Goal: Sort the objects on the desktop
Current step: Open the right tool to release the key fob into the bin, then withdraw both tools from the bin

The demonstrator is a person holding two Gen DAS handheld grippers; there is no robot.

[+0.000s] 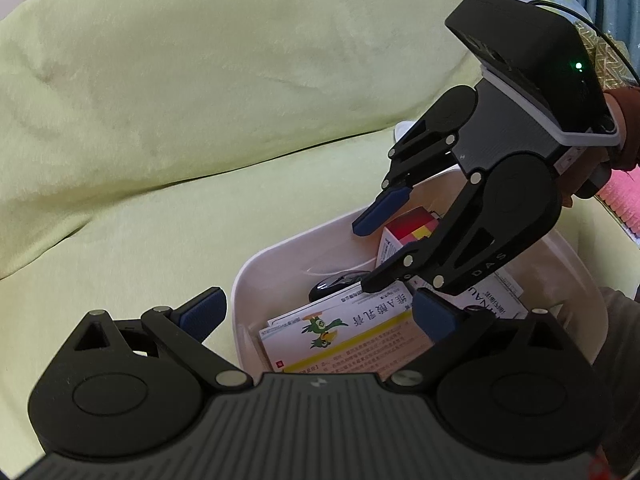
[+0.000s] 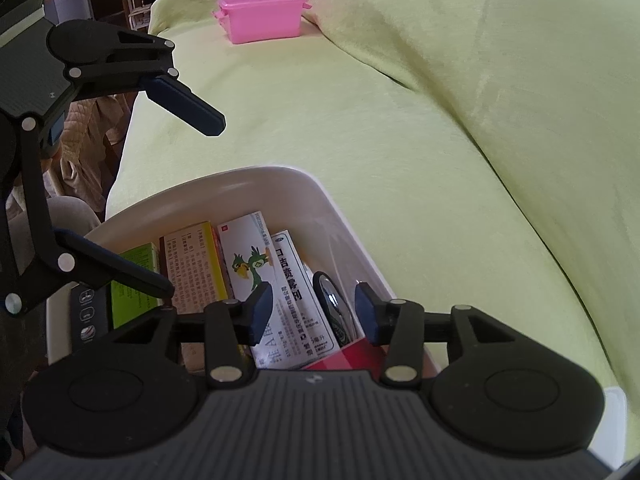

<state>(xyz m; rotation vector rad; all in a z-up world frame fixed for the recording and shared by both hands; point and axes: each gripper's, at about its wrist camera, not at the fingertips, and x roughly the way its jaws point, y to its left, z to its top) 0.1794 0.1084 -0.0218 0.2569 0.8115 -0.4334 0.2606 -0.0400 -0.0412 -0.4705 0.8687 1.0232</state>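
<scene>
**A:** Looking across the whole spread — a big yellow-green sofa [image 2: 400,120] takes up nearly everything, its seat cover bare apart from two containers. No worktop in sight at all.

**B:** And the containers?

**A:** Nearest is the white bin [image 1: 256,264], sitting on the seat cushion right under both tools. Well apart from it, far down the seat, a pink tub [image 2: 262,18] — I can't see into it from here.

**B:** What's in the white one?

**A:** Packed with cartons, lying flat or leaning on each other. A parrot-print box [image 2: 244,256], a yellow-edged box [image 2: 196,268] beside it, a green box [image 2: 134,280] at the far side, a blue-lettered white carton [image 2: 298,292], a red-topped box [image 1: 412,226], plus a dark mouse-like object [image 1: 338,282] low against the wall.

**B:** So how far along is the sorting?

**A:** Hard to call. Everything I can see already lies inside the bin, nothing loose on the cushion — that fits a bin just filled, and equally a full bin about to be divided between white and pink.

**B:** The tools?

**A:** The left hand-held gripper [image 1: 320,316] is spread wide over the bin's near edge, nothing between its pads. The right hand-held gripper [image 2: 314,314] hangs over the cartons, parted to a moderate gap, also carrying nothing — the red-topped box sits just beneath it, with no visible contact.
</scene>
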